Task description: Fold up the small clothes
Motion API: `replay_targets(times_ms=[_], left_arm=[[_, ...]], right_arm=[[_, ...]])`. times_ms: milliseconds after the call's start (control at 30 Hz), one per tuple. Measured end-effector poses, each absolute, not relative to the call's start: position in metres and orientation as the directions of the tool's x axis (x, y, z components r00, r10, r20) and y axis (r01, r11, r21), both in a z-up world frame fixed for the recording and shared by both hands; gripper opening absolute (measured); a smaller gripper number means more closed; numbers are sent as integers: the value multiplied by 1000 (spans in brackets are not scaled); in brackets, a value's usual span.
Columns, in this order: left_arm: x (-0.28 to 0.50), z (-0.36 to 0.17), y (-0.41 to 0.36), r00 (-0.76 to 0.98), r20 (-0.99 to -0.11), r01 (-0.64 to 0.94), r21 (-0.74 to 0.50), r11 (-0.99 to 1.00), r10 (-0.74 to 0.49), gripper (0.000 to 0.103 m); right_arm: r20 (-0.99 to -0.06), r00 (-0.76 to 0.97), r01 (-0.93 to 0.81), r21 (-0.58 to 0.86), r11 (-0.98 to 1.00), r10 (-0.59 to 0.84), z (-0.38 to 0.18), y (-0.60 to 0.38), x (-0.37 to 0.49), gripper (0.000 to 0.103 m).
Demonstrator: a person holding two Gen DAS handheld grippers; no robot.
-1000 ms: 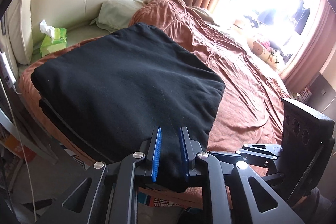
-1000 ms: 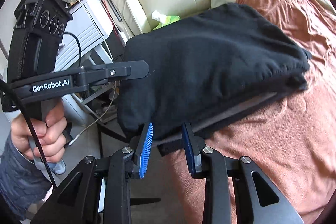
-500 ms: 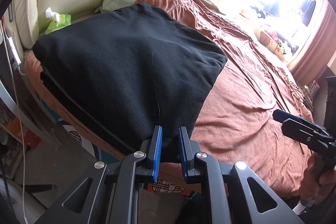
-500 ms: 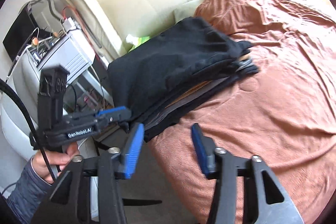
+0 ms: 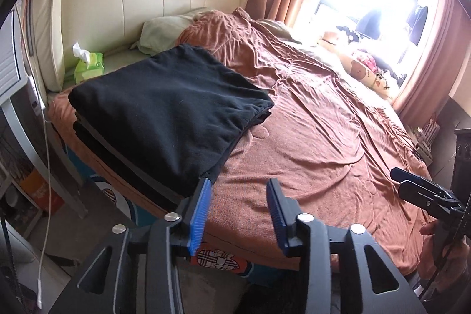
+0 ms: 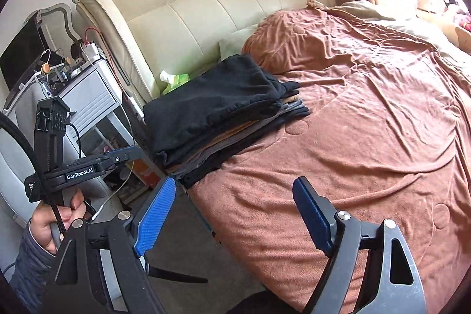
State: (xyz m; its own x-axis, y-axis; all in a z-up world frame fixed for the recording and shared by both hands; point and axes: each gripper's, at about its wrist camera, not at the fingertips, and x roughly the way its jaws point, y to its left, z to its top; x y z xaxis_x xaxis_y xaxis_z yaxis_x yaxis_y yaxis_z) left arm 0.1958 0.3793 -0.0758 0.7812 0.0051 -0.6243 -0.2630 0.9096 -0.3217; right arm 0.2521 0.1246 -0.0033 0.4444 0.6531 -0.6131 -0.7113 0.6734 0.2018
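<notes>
left wrist: near, facing bed point(image 5: 309, 119) | right wrist: likewise | shared: clothes stack point(image 5: 164, 108)

Black folded garment point(image 5: 164, 108), rust-brown bedspread point(image 5: 309, 143), green tissue pack point(image 5: 89, 67)

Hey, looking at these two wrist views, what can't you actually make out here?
- Lower garments of the folded stack: the right wrist view shows edges only; the black garment on top covers them.
- Window sill items: left wrist view, washed out by glare.
- Right hand-held gripper: left wrist view, cut off by the picture's edge.
- Nightstand clutter: right wrist view, too small.
</notes>
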Motion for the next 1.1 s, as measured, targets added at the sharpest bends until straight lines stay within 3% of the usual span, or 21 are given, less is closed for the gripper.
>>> replay_targets(times_ms=[133,300,400,1100], left_arm=[[179,-61,356,807,-590,-244,-290,925,28,79],[157,-41,327,840,-539,-228,-249,941,61,103],[144,-31,312,853,-516,-225,-228,947,78,103],[74,-11,209,902,-424,-171,-185,968,78,103]], right_arm=[[-602,500,-692,154,705,622,8,100,229,86],[-570,581,-671,69,739,581,26,76,191,96],[-550,624,-649,30,760,556,33,64,166,103],[-469,761,-511,-7,860,448,47,-46,48,103]])
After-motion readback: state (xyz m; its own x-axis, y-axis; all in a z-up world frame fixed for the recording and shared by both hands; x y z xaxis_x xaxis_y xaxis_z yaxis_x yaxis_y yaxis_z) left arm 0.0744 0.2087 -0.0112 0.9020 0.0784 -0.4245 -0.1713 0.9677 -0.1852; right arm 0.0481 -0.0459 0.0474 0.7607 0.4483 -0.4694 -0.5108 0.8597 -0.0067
